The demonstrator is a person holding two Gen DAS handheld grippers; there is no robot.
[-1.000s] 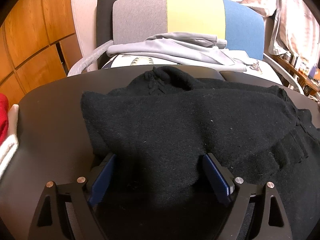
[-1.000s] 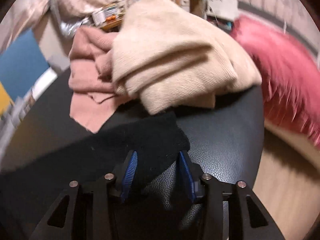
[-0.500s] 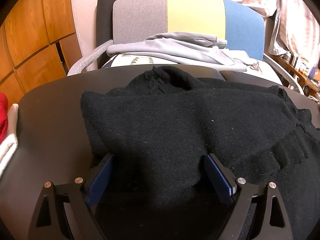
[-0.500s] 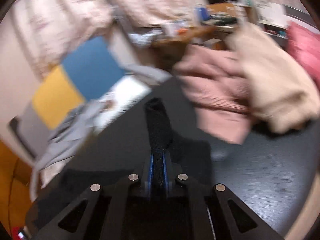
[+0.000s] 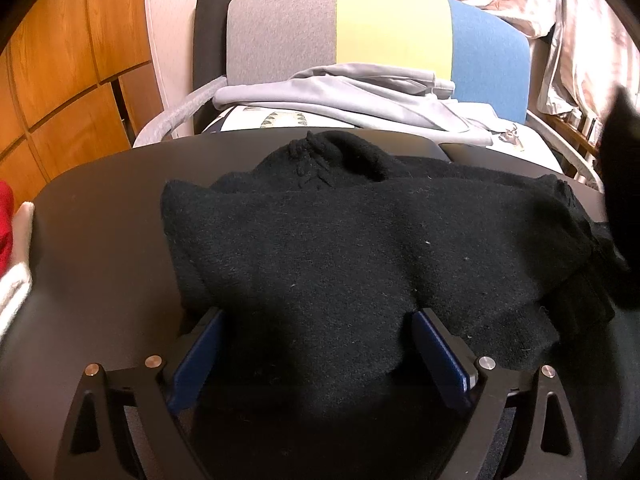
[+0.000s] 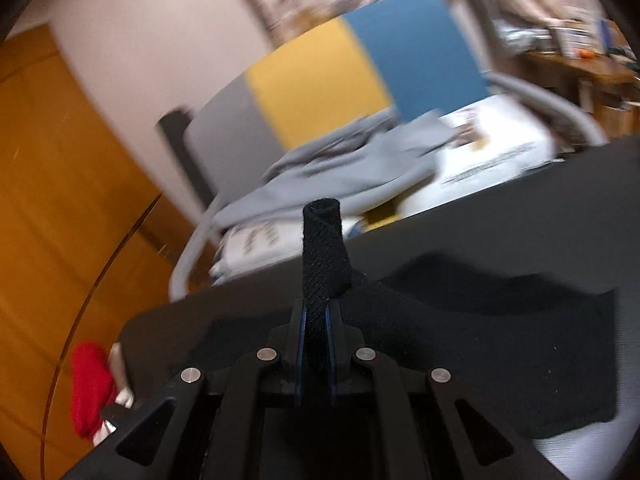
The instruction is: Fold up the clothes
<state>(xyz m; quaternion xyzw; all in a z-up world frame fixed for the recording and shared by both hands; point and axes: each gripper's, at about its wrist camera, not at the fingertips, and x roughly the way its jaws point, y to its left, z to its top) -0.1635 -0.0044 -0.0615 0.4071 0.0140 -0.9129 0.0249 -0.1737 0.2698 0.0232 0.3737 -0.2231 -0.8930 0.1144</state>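
A black knit sweater (image 5: pixel 340 248) lies spread on the round black table (image 5: pixel 100 240). My left gripper (image 5: pixel 316 344) is open, its blue pads on either side of the sweater's near edge, with the cloth draped between and over them. My right gripper (image 6: pixel 316 320) is shut on a black sleeve (image 6: pixel 324 248) of the sweater, which sticks up from the jaws above the table. The rest of the sweater (image 6: pixel 500 344) lies flat to the right in the right wrist view. The lifted sleeve shows as a dark shape at the right edge of the left wrist view (image 5: pixel 620 152).
A chair with a grey, yellow and blue back (image 5: pixel 380 36) stands behind the table, with a grey garment (image 5: pixel 340 92) on its seat. Red and white cloth (image 5: pixel 10 240) lies at the table's left edge. Wooden panels (image 5: pixel 60 80) are at left.
My right gripper closed on the black sleeve, lifted it and swung left, away from the beige and pink clothes toward the chair. My left gripper has stayed put and open.
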